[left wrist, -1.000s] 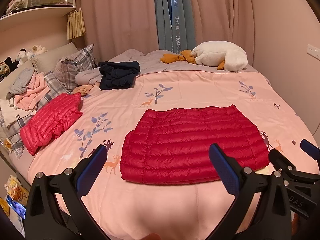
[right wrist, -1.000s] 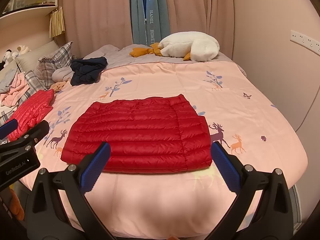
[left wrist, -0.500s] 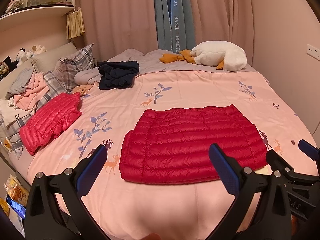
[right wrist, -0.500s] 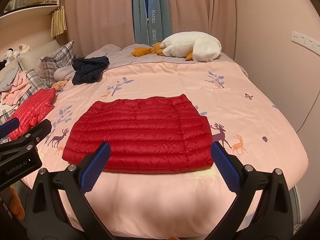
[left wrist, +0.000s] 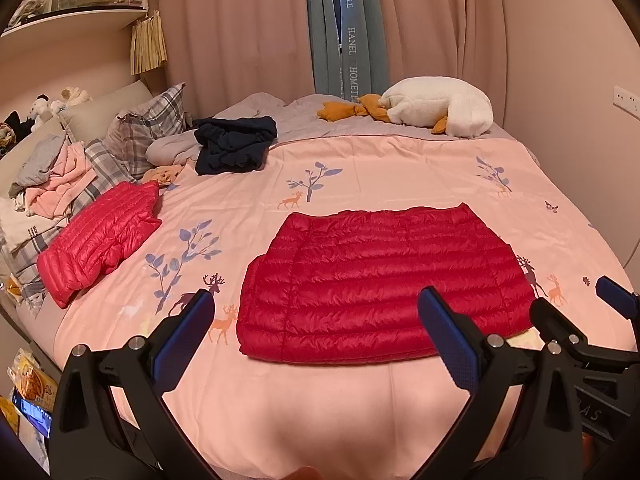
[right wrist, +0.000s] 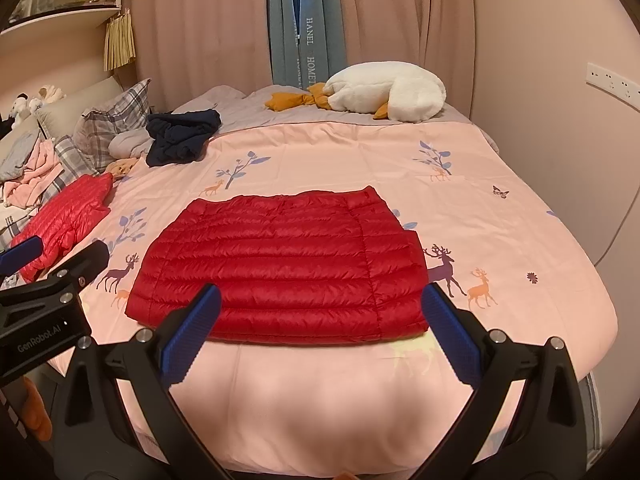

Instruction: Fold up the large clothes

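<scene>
Room as I see it from both wrist views: pink curtains (left wrist: 248, 40) across the far wall, a blue-grey drape (left wrist: 346, 28) with lettering at the centre, a wall shelf (left wrist: 76, 16) upper left. The bed (left wrist: 400, 168) fills most of the field, covered by a pink sheet printed with deer and twigs.

On it, near the front edge, the red down jacket (left wrist: 384, 284) lies flat, folded into a rough rectangle. A second, pinker down jacket (left wrist: 100, 240) sits folded well to the left, beside plaid pillows (left wrist: 148, 128) and a heap of clothes (left wrist: 52, 176). A dark navy garment (left wrist: 236, 144) is bunched further back; a white plush goose (left wrist: 436, 106) lies at the far side.

My left gripper (left wrist: 316, 336) and right gripper (right wrist: 320, 328) both hover short of the jacket, fingers spread wide, holding nothing.
</scene>
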Motion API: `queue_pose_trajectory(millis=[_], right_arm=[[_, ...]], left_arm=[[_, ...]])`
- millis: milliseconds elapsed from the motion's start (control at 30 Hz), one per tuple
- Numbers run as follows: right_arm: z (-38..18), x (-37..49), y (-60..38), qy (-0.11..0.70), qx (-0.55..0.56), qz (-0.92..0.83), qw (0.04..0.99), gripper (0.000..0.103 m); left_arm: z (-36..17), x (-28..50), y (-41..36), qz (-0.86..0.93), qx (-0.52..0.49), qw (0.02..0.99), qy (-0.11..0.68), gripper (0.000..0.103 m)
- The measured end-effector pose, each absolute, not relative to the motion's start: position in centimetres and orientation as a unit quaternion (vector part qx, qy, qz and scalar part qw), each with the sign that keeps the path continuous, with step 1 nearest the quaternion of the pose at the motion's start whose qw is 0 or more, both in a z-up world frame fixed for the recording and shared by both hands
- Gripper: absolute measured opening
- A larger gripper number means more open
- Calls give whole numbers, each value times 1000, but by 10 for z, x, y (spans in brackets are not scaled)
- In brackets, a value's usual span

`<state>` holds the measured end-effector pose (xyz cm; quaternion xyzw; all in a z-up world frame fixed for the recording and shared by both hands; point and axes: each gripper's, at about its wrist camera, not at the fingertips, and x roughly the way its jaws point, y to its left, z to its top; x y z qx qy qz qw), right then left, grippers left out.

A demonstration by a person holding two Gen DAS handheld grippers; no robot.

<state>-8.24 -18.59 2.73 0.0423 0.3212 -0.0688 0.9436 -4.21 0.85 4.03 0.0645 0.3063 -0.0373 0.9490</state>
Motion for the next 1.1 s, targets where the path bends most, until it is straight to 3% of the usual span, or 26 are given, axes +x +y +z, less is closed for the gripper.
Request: queue_pose_trajectory(millis=[1100], right_arm=[[22, -78, -184, 327, 36, -70, 942, 101]], left_arm=[[35, -36, 7, -43, 63, 944, 320, 102]])
